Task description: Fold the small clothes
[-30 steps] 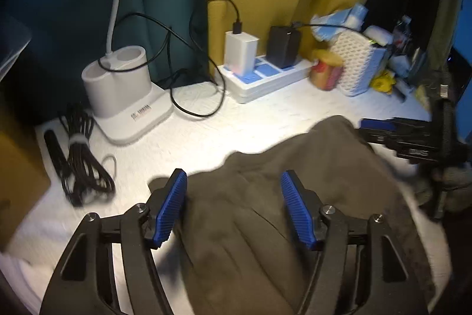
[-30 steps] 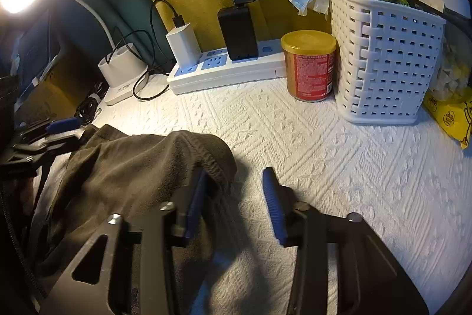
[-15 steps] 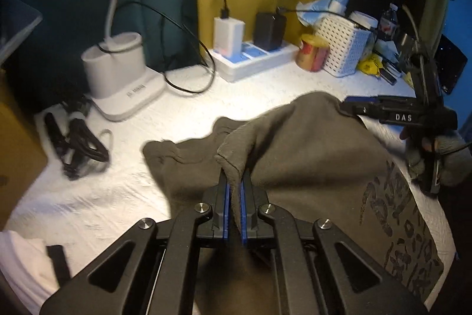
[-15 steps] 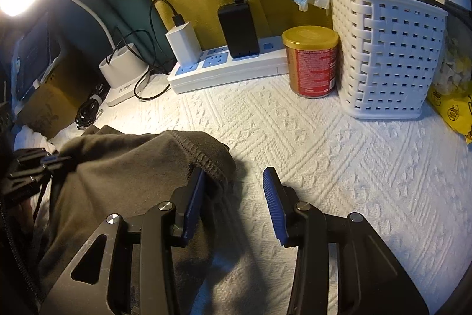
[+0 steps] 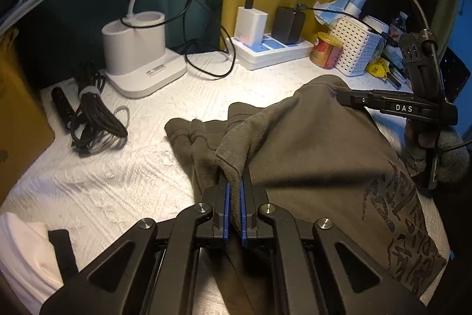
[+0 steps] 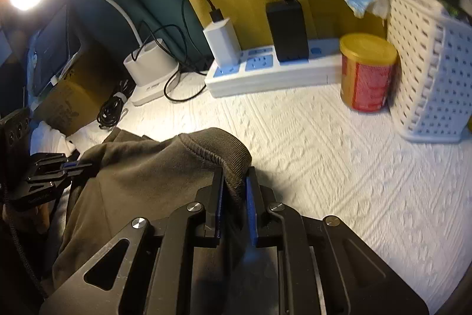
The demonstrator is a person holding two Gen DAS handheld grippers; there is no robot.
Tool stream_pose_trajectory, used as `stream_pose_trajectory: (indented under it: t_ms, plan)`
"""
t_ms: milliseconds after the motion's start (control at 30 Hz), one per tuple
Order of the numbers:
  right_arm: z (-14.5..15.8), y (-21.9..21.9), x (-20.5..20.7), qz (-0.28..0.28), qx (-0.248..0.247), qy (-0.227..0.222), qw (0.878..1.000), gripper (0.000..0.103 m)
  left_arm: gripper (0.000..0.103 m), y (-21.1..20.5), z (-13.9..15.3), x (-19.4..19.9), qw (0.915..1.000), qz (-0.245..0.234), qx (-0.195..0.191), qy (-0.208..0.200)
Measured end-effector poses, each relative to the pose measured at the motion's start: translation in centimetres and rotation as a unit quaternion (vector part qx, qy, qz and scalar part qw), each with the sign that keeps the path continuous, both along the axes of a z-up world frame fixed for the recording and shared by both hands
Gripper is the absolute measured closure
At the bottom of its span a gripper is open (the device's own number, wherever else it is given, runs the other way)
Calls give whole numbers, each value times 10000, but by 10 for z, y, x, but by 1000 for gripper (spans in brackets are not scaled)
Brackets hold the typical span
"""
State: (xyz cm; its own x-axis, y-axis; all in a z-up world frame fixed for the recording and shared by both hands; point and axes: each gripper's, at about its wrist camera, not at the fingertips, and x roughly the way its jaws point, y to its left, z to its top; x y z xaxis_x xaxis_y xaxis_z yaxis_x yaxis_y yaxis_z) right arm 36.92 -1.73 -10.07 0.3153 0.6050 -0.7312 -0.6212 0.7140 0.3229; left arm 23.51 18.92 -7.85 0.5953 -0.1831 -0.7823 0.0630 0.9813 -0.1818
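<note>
A dark olive-brown garment [image 5: 312, 155] with a black print lies on the white textured cloth [image 5: 124, 179]. My left gripper [image 5: 234, 182] is shut on a raised fold at its left edge. My right gripper [image 6: 234, 176] is shut on the ribbed hem [image 6: 218, 146] at the garment's far right corner. It also shows in the left wrist view [image 5: 342, 98], pinching that corner at the right. The left gripper shows at the left in the right wrist view [image 6: 79, 166]. The garment [image 6: 141, 185] is lifted between them.
At the back stand a white lamp base [image 5: 141, 55], a power strip with chargers [image 5: 274, 49], a red can [image 5: 326, 50] and a white perforated basket [image 5: 354, 49]. A coiled black cable [image 5: 91, 117] lies at the left. White fabric [image 5: 20, 253] sits at the near left.
The left gripper closed on the garment's left fold a half second ago and holds it. The right gripper has now closed on the ribbed hem and lifted it.
</note>
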Motion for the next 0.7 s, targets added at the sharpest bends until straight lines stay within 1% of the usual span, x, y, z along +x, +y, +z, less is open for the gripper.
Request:
stream_pose_trajectory:
  t_ms: [67,133,167,200,233,267,333,433,467,533,567,600,633,667,700]
  plan:
    - [-4,4,2,-40,-106,-58,9999,87,99,5,-4,-1,9999,46,-89,45]
    - [-9,8,4,-89,-262,-118,9995,87,98,4,-3,-2,9999,64,-87,38]
    - [-11,9,5,-119,-322,-118,9993,84,98,3,-3,-3,9999,86,-86,40]
    - [-12,9,6,-160,-361,-106,9992,77,97,3,-2,-2,9999,107,-76,50]
    - [-12,9,7,-224,-406,-134,9988,73,94,3,-1,-3,9999,150,-42,56]
    - [-12,8,8,-317,-447,-176,9983,67,94,3,0,-4,9998,197,-43,77]
    - [-9,3,8,-429,-402,-202,9981,67,93,2,2,-6,9997,222,-52,70]
    - [-4,-2,4,-506,-426,-274,9974,66,92,-1,6,-12,9996,280,45,50]
    - [-2,-3,2,-525,-429,-298,9973,63,92,-2,8,-14,9995,304,46,42]
    - [2,-6,-2,-569,-448,-358,9967,62,92,-4,10,-19,9994,348,69,31]
    - [4,-7,-5,-572,-447,-374,9967,60,91,-5,12,-23,9992,380,87,20]
    - [6,-8,-7,-580,-447,-391,9965,55,89,-6,13,-25,9992,402,90,11]
    - [8,-10,-9,-579,-442,-399,9965,54,72,-7,14,-29,9990,434,79,-7]
    - [10,-11,-12,-576,-436,-406,9966,54,50,-8,15,-33,9989,461,40,-41]
    - [12,-13,-16,-568,-440,-409,9966,54,43,-9,17,-38,9988,482,-20,-96]
